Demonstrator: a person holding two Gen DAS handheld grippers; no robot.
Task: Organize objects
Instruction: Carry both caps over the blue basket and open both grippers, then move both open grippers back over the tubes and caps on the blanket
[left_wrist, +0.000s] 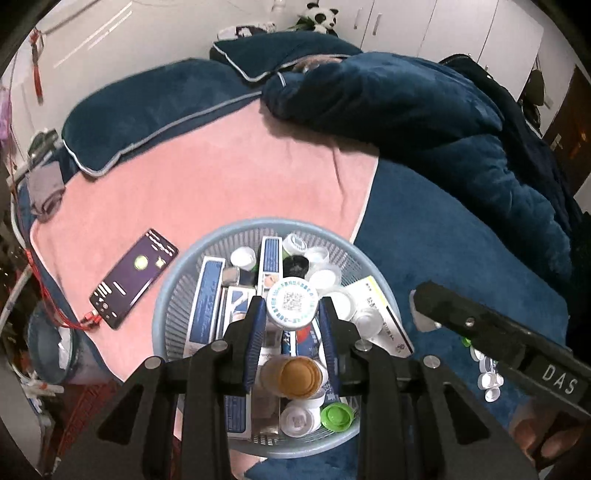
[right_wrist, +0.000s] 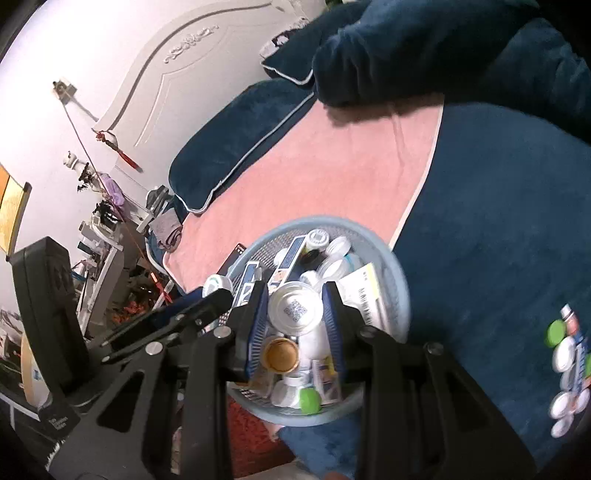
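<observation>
A light blue mesh basket sits on the bed, filled with several white jars, blue-and-white boxes and a green-capped jar. My left gripper is shut on a white bottle with a QR-code cap, held above the basket. My right gripper is shut on a white bottle with a QR code on its end, also over the basket. The right gripper's body shows at the right in the left wrist view. A brown-capped jar lies below.
A phone with a red cable lies on the pink towel left of the basket. Several loose jars and caps lie on the blue bedspread to the right. Dark blue pillows and a duvet lie behind. Cluttered shelves stand at the left.
</observation>
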